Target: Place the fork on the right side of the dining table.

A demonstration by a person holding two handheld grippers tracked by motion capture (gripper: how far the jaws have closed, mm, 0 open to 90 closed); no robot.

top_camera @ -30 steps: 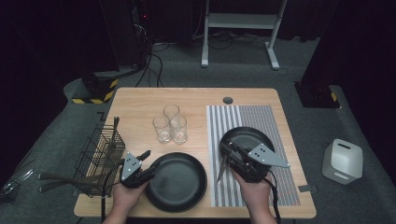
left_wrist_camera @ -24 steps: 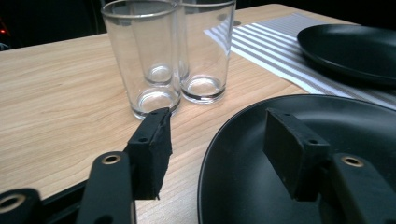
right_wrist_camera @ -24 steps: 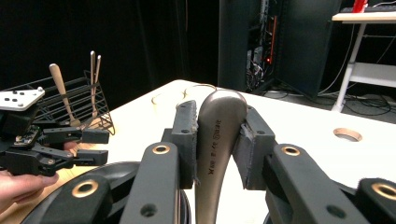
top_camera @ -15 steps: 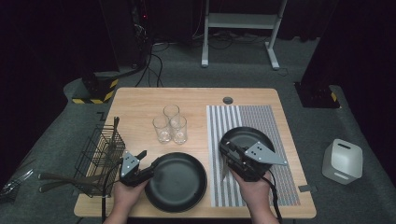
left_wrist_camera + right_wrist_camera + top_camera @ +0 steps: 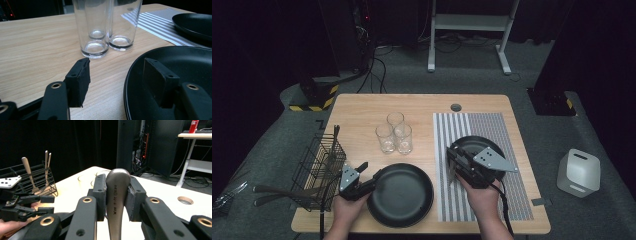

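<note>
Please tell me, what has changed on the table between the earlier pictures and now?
The left gripper has just opened its jaws, which now stand apart astride the rim of the near black plate. The right gripper stays clamped on a metal utensil handle. Plates, the three glasses and the wire rack have not moved.

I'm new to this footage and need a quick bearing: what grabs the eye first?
A big black plate at the table's near edge, its rim between the open left gripper. The right gripper clamps a metal utensil handle over the striped mat. Three glasses stand mid-table.
</note>
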